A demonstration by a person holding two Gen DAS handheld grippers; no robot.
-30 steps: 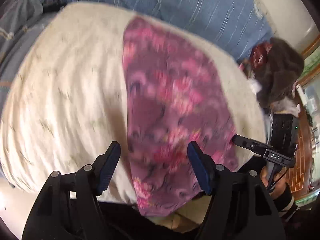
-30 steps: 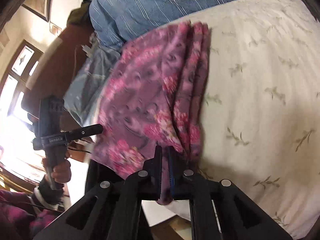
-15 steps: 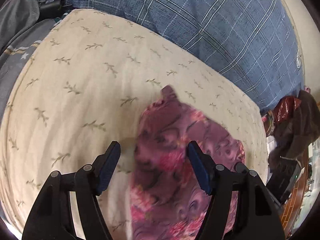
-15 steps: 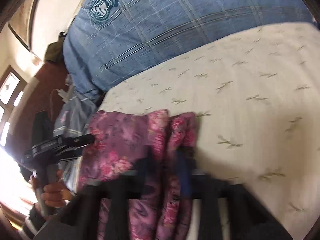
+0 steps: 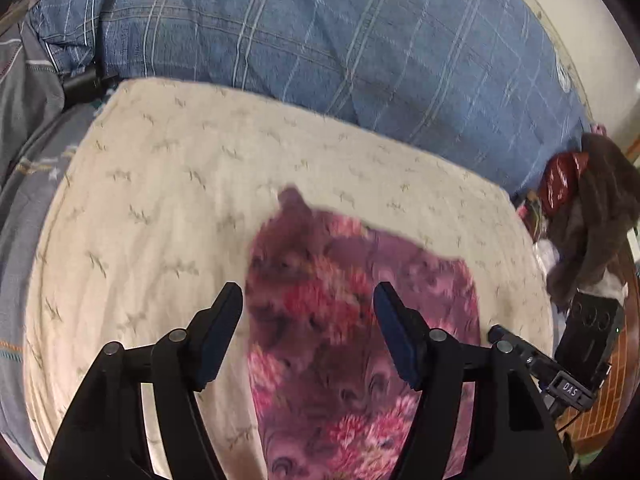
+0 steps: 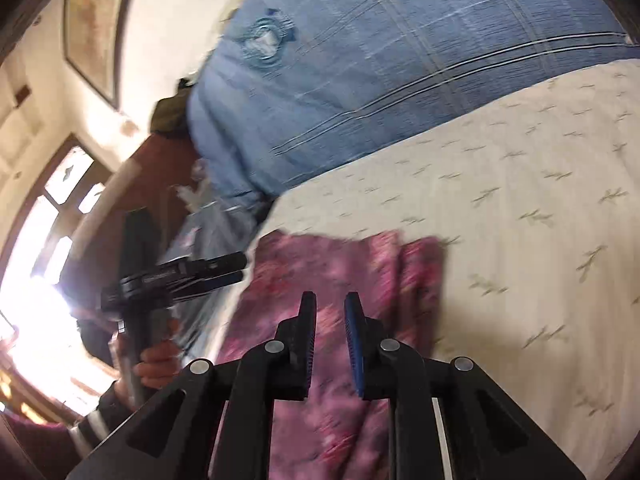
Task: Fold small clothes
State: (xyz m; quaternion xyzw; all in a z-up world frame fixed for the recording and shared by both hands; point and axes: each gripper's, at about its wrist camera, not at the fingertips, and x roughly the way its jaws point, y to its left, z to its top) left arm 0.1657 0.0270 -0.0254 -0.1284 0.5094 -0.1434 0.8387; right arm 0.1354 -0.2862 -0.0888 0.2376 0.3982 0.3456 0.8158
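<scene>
With your left gripper (image 5: 308, 330) wide open and right gripper (image 6: 330, 336) slightly parted, both empty above the floral garment (image 5: 352, 344) on the cream bedsheet (image 5: 168, 208), pinch that light, floppy cloth at its corners.

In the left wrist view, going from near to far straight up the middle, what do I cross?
Left gripper, jaws wide open → purple floral garment lying on the cream cushion → bare cream cushion with its small leaf print → blue plaid pillow at the back.
</scene>
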